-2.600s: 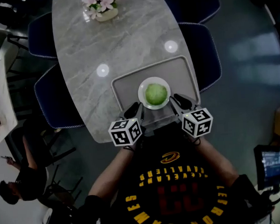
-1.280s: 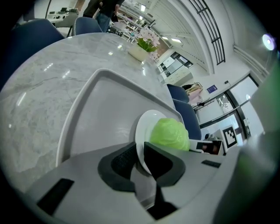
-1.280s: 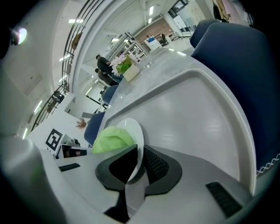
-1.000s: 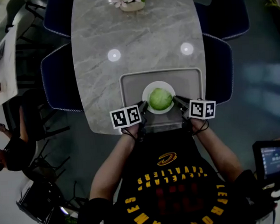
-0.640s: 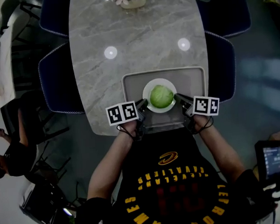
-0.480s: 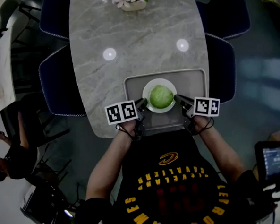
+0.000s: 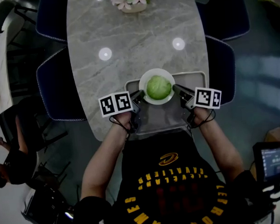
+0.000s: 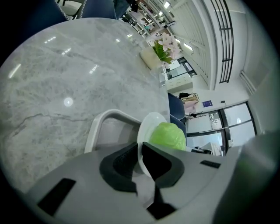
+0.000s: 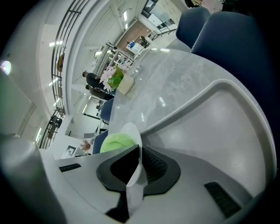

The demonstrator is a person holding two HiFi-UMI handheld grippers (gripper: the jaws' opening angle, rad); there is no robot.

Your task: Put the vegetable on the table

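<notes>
A round green cabbage (image 7: 158, 86) lies on a white plate (image 7: 143, 82). The plate hangs over the far rim of a grey tray (image 7: 164, 117) at the near end of the marble table (image 7: 136, 43). My left gripper (image 7: 138, 96) is shut on the plate's left rim, and my right gripper (image 7: 176, 90) is shut on its right rim. In the left gripper view the plate (image 8: 146, 127) stands edge-on between the jaws of that gripper (image 8: 141, 159), with the cabbage (image 8: 168, 136) behind. The right gripper view has the plate (image 9: 133, 135) pinched by the right gripper (image 9: 139, 164) over the tray (image 9: 218, 127).
A vase of pink flowers (image 7: 131, 1) stands at the table's far end. Dark blue chairs (image 7: 58, 85) flank both sides of the table. People sit at the far left (image 7: 13, 159). A small screen (image 7: 273, 160) is at the lower right.
Both grippers have carried the plate with the cabbage away from me, from the tray's middle to over its far rim. The tray stays where it was.
</notes>
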